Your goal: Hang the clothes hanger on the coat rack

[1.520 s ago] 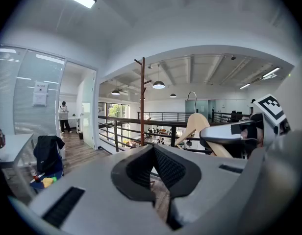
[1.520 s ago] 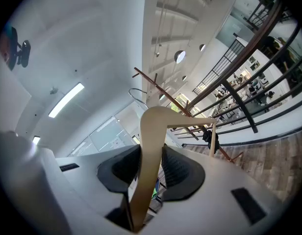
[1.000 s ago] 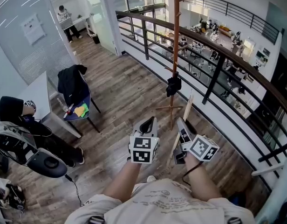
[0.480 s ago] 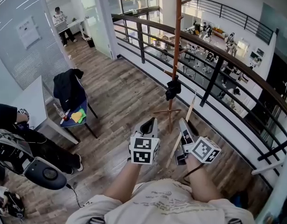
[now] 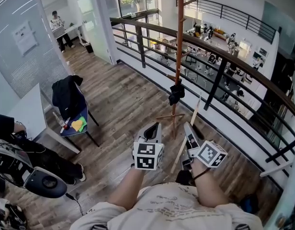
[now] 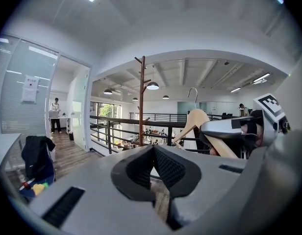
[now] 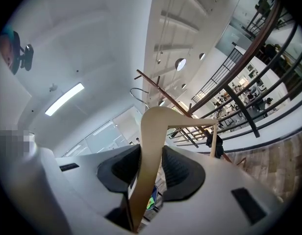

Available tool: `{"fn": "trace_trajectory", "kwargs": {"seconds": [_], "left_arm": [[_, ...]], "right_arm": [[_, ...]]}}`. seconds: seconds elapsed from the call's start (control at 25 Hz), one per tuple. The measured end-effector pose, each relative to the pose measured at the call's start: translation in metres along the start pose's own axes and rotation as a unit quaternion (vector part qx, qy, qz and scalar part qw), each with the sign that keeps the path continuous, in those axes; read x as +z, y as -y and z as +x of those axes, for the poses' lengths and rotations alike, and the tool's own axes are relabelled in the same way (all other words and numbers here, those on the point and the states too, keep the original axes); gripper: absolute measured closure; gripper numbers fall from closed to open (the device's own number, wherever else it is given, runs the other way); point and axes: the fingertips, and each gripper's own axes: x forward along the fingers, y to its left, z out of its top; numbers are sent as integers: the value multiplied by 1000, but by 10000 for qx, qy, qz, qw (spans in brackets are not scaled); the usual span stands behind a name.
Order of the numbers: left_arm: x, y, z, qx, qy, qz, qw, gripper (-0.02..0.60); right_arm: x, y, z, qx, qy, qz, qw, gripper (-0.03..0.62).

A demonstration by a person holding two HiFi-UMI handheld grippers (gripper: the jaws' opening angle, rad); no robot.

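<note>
Clothes hanger [image 7: 152, 126] sits clamped in right claw [image 7: 150, 154], hook [image 7: 136, 93] faint; left claw [image 6: 153, 153] closed.

Wood-plank floor [image 5: 123, 97]. Coat rack [image 5: 178, 56] stands on it on spread feet. Railing [image 5: 219, 75] runs along floor edge, just right of coat rack. Chair [image 5: 75, 121] stands well left of coat rack, with white table [image 5: 32, 109] farther left. Person [image 5: 56, 25] stands far beyond, left of coat rack.

Left gripper [image 5: 154, 127] and right gripper [image 5: 187, 127] are light-grey plastic wedges, each with a white cube [image 5: 148, 155] covered in black square markers, and the pads [image 6: 169, 168] are black and ribbed. Person's in a cream short-sleeved T-shirt [image 5: 171, 207] with faint print, with a thin black cord [image 5: 199, 175] at the right wrist.
</note>
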Motion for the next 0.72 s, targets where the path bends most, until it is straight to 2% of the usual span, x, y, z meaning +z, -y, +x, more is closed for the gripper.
{"fn": "trace_trajectory", "kwargs": {"seconds": [0.2, 0.72], "left_arm": [[-3, -4, 17, -27, -12, -20, 10000, 577], [5, -1, 100, -48, -11, 112, 9999, 577]], "right_arm": [[1, 13, 13, 12, -29, 12, 10000, 465], [35, 77, 65, -19, 40, 119, 9999, 465]]}}
